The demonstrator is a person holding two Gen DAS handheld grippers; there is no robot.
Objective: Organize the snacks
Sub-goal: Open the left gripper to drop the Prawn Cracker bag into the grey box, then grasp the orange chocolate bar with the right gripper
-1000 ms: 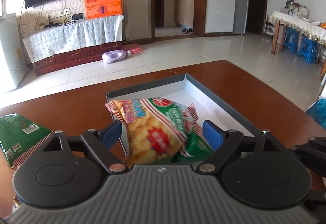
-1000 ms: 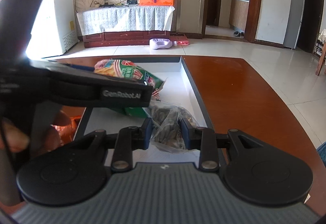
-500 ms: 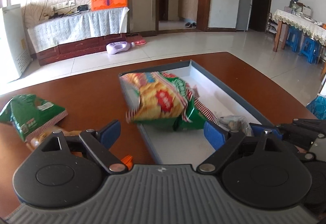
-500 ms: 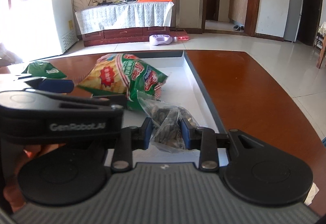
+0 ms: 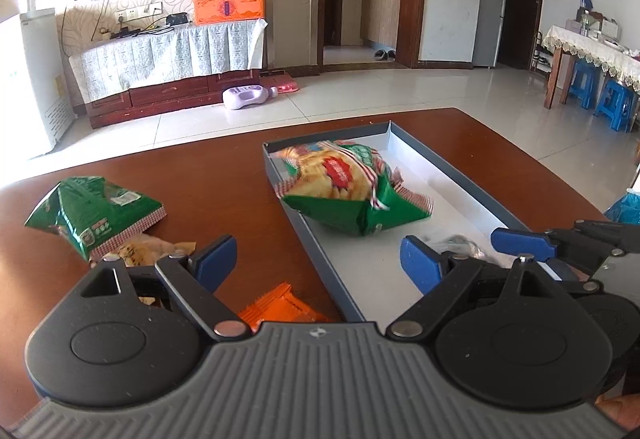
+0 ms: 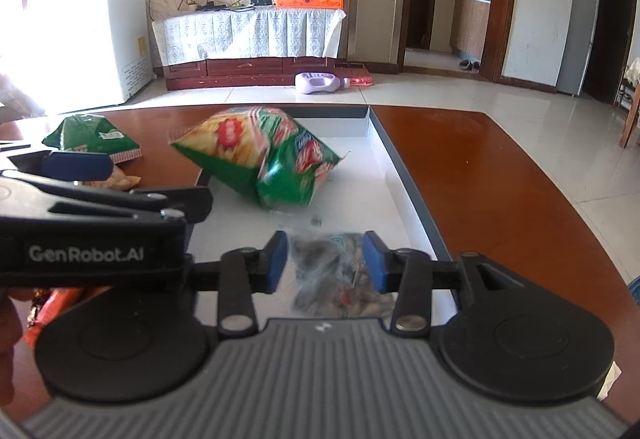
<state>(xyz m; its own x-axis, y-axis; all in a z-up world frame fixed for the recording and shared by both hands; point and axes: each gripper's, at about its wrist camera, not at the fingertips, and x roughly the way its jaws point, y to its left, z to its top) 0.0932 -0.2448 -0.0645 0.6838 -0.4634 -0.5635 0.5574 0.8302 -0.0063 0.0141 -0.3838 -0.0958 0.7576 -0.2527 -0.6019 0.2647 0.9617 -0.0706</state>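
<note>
left gripper jaws wide open, empty | right gripper jaws apart around clear nut bag, not pinching | green chip bag mid-frame in tray, probably dropped there for sorting

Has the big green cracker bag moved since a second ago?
Yes. The cracker bag left the left gripper, whose jaws now stand open, and rests tilted on the gray tray by its far-left corner.

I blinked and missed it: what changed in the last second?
The left hand-held gripper let go of the green-and-yellow cracker bag into the grey tray and backed away. The right hand-held gripper released the clear packet. Green bag stayed put.
</note>
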